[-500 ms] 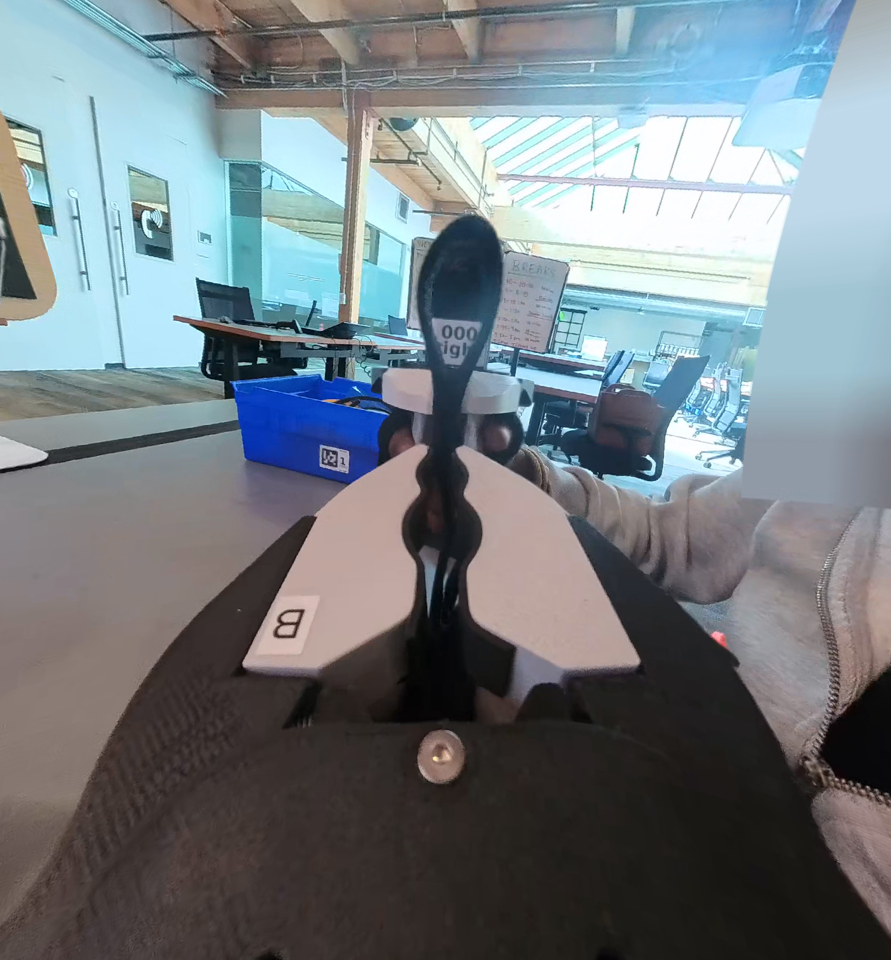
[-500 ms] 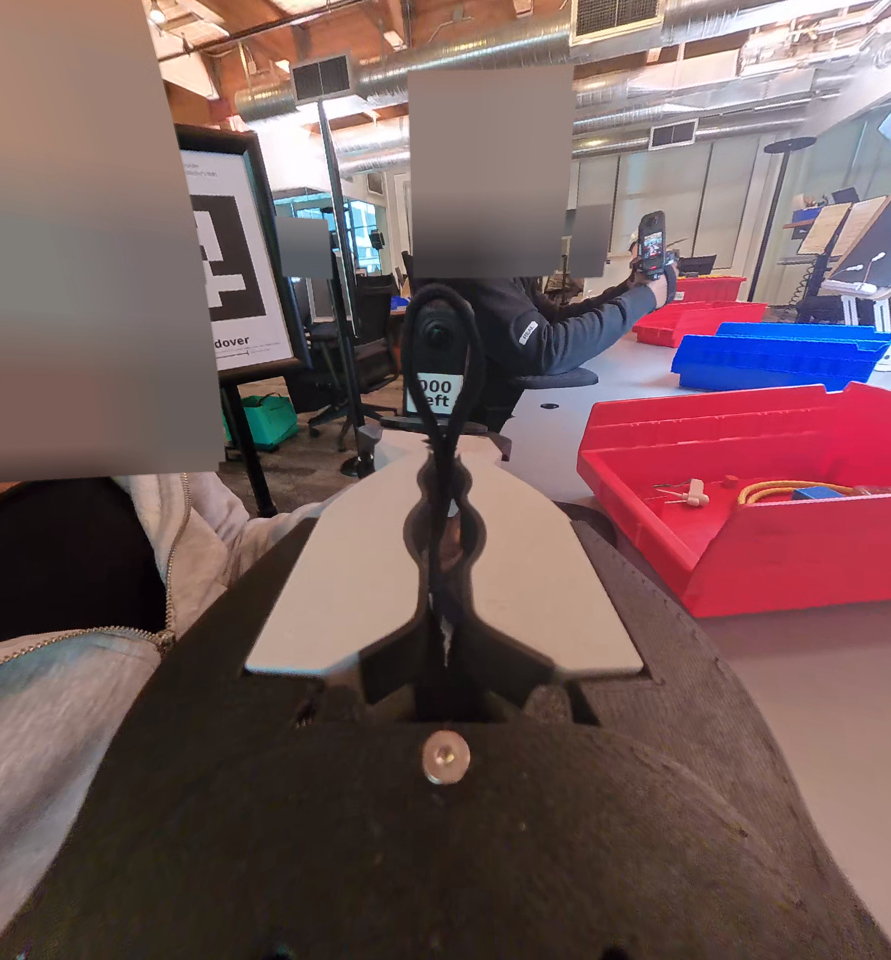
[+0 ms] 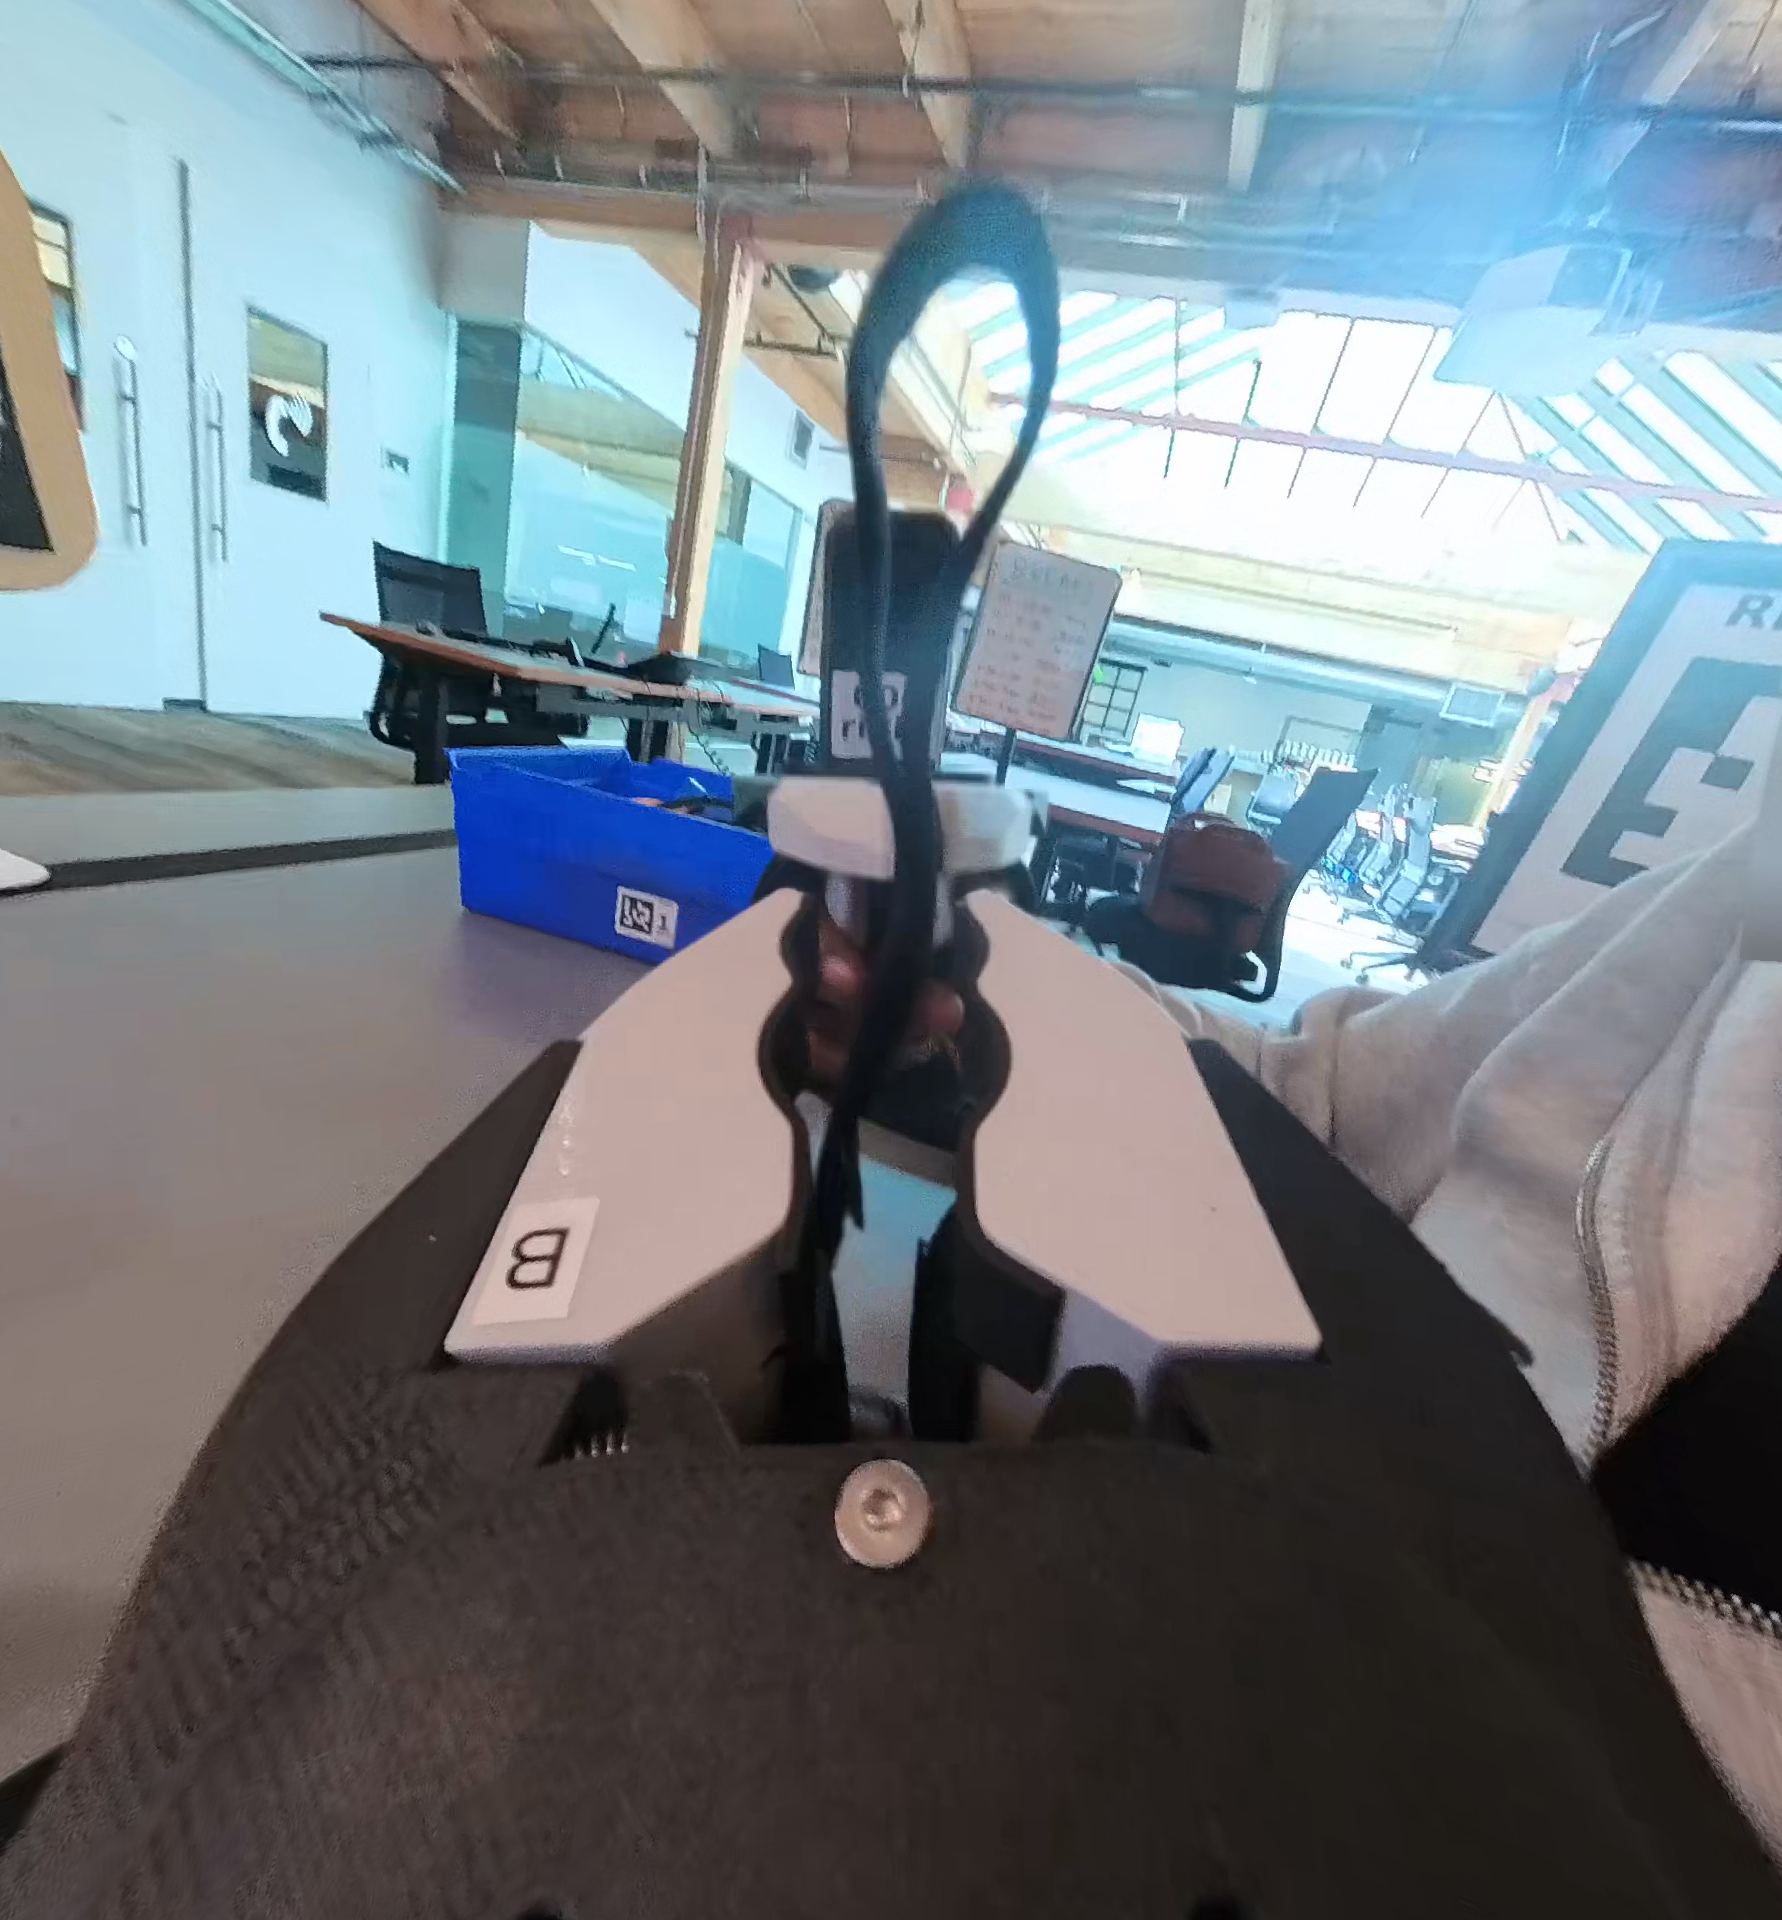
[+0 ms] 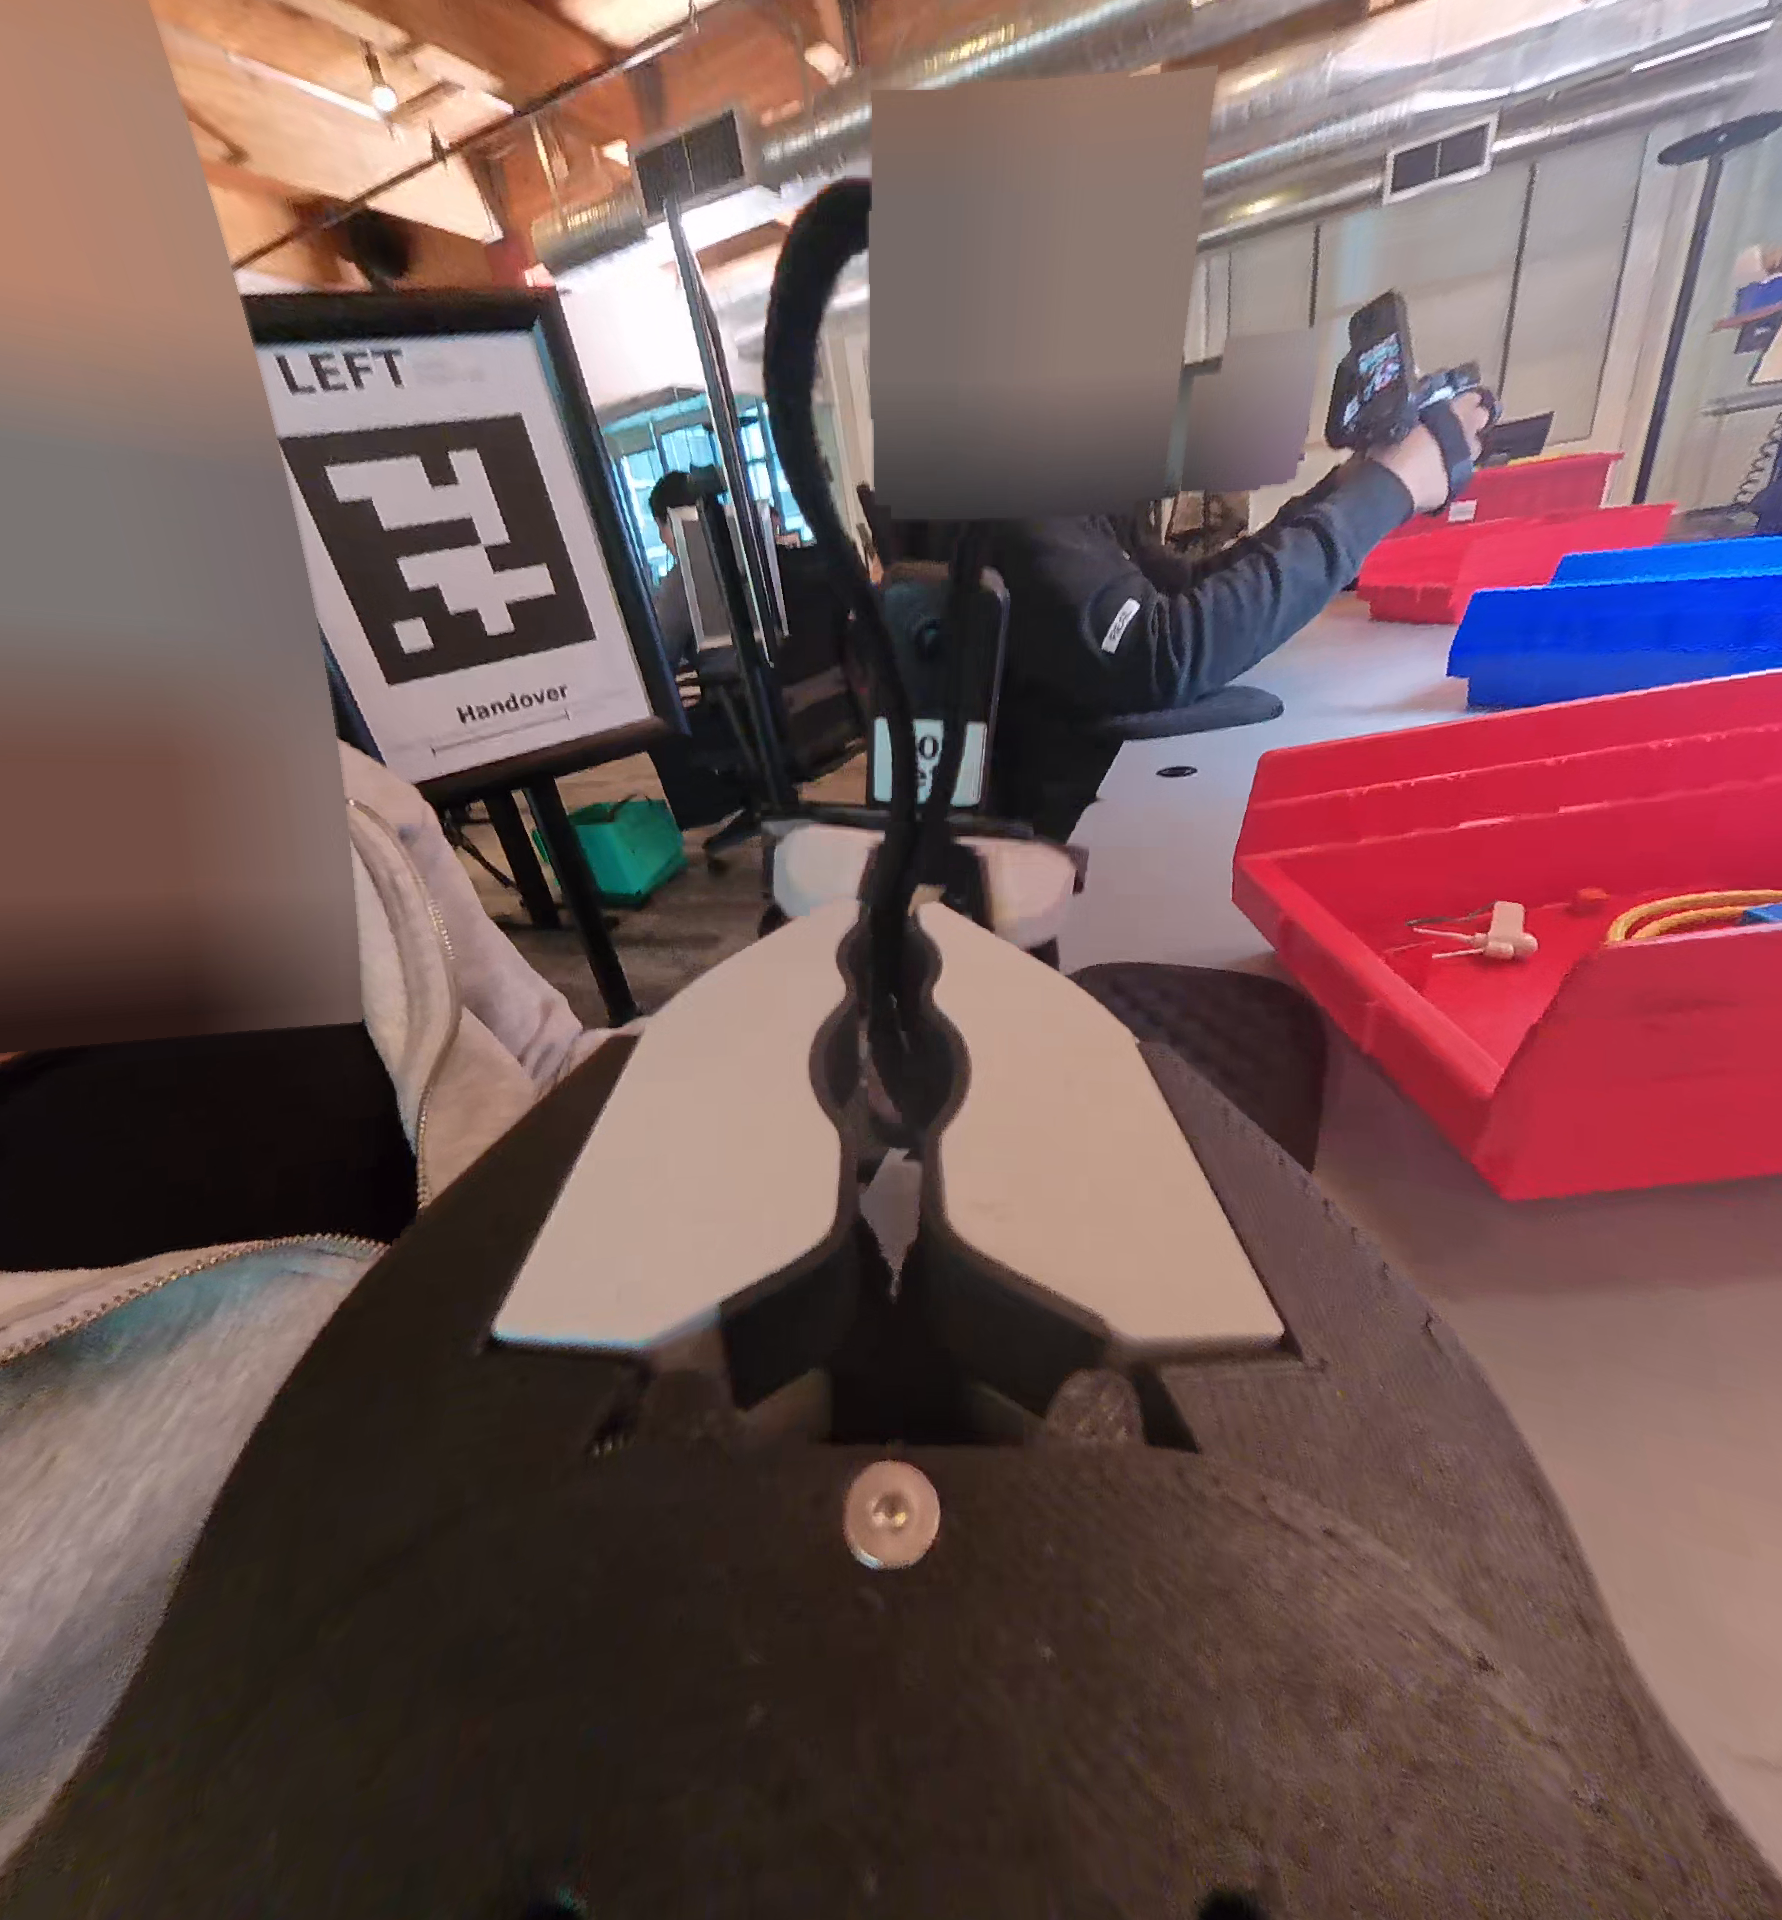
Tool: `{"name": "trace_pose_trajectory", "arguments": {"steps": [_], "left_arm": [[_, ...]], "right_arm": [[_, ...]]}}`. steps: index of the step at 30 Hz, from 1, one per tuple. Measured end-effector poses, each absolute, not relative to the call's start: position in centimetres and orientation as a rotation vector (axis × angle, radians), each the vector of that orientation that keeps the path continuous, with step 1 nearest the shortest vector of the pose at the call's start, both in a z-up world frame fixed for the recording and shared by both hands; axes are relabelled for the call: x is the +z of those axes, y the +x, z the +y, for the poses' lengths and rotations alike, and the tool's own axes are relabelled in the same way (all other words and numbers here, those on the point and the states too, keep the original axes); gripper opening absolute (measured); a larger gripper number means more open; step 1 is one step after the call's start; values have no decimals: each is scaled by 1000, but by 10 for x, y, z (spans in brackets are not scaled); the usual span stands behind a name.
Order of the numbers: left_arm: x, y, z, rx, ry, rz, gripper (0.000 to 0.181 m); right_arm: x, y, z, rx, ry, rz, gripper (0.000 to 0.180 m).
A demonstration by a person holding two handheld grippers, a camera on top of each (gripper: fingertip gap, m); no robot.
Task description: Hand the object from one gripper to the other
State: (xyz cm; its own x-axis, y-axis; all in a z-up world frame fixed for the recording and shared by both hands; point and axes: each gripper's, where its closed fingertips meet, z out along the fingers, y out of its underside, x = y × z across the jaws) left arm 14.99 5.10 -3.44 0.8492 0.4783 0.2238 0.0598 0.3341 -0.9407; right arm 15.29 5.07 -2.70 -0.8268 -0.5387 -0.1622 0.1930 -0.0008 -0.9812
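A black cord loop (image 3: 871, 436) stands upright between my two grippers, which face each other tip to tip above the grey table (image 3: 191, 1039). My left gripper (image 3: 882, 914) has its jaws parted, and the cord runs loose through the gap. My right gripper (image 4: 892, 920) is shut on the cord (image 4: 799, 395) at its fingertips. The right gripper's white fingers (image 3: 835, 831) show just beyond the left one's tips. The left gripper's white fingers (image 4: 825, 873) show beyond the right one's tips. A blur patch hides the top of the loop in the right wrist view.
A blue bin (image 3: 596, 842) sits on the table behind the grippers. A red bin (image 4: 1541, 987) with small parts stands to the right, with more blue bins (image 4: 1645, 623) and red bins behind. A framed sign on an easel (image 4: 451, 551) and a seated person (image 4: 1178, 623) are farther off.
My left gripper's jaws have parted from the cord. My right gripper stays shut on it. The loop now stands taller and more open in both views.
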Motion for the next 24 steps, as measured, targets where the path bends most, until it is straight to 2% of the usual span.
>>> {"name": "trace_pose_trajectory", "arguments": {"steps": [4,6,9,11,12,14,21,22,24], "left_arm": [[-39,150,58,283,-1240,-496,6],[-37,149,57,286,-1232,-500,4],[-28,149,51,278,-1176,-500,4],[-23,149,47,276,-1149,-503,4],[-22,150,47,274,-1145,-501,4],[-22,151,47,264,-1141,-497,5],[-48,153,55,222,-1256,-519,23],[-53,154,58,205,-1280,-518,22],[-58,153,62,216,-1295,-519,5]], "right_arm": [[-26,150,51,-1896,-340,1771,5],[-24,149,50,-1906,-326,1759,6],[-33,146,47,-1884,-319,1808,21],[-46,150,43,-1812,-351,1882,24],[-51,153,42,-1785,-370,1902,23],[-54,158,41,-1786,-407,1914,6],[-40,153,46,-1850,-386,1860,4],[-38,151,46,-1863,-375,1855,4],[-36,150,47,-1871,-372,1850,4]]}}
